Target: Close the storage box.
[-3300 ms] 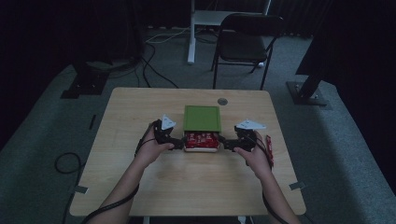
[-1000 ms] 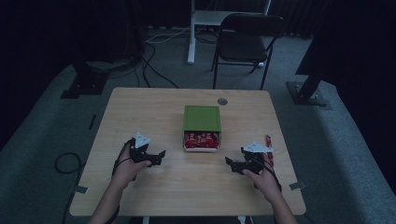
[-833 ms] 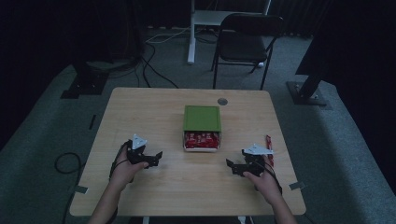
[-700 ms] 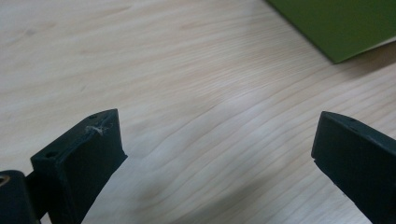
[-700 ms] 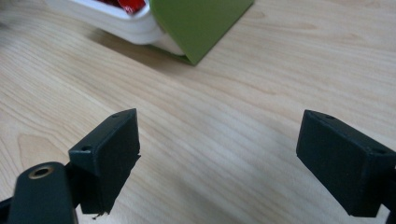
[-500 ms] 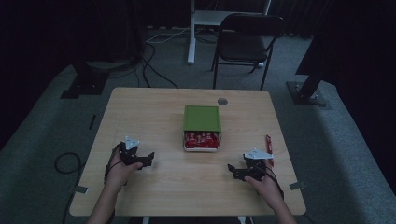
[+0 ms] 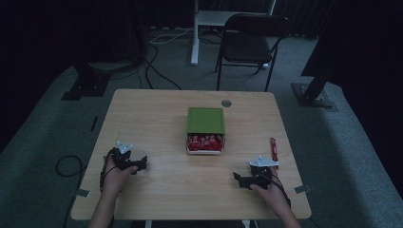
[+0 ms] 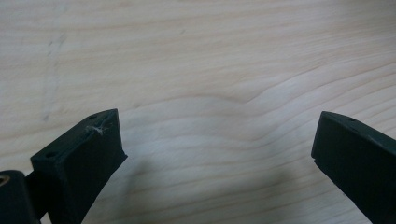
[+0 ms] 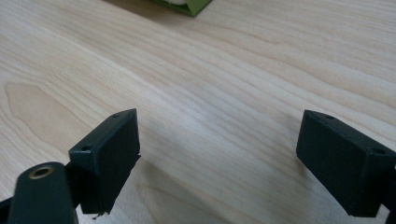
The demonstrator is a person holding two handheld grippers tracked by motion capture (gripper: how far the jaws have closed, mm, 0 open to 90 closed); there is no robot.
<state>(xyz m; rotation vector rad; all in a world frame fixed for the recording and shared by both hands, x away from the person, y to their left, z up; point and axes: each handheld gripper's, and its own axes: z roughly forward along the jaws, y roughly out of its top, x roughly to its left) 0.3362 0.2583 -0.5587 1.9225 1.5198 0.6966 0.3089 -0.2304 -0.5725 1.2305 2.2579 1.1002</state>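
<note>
A white box (image 7: 205, 144) with red packets inside sits mid-table, its green lid (image 7: 205, 119) pushed partly back so the near part is uncovered. My left gripper (image 7: 141, 164) rests low on the wood near the table's front left, open, with nothing between its jaws (image 8: 215, 154). Near the front right my right gripper (image 7: 237, 179) also stands open and empty (image 9: 217, 149), pointing left. A corner of the green lid (image 9: 187, 5) shows at the top of the right gripper view. One red packet (image 7: 273, 148) lies loose on the table right of the box.
The wooden table (image 7: 157, 118) has a round grey cable port (image 7: 226, 103) behind the box. A black folding chair (image 7: 252, 40) and a white desk leg (image 7: 195, 33) stand beyond the table. Cables run across the floor at the left.
Both grippers have pulled back from the box's sides toward the table's front corners. Over the last second they slid a little further outward and nearer. The box stays where it was.
</note>
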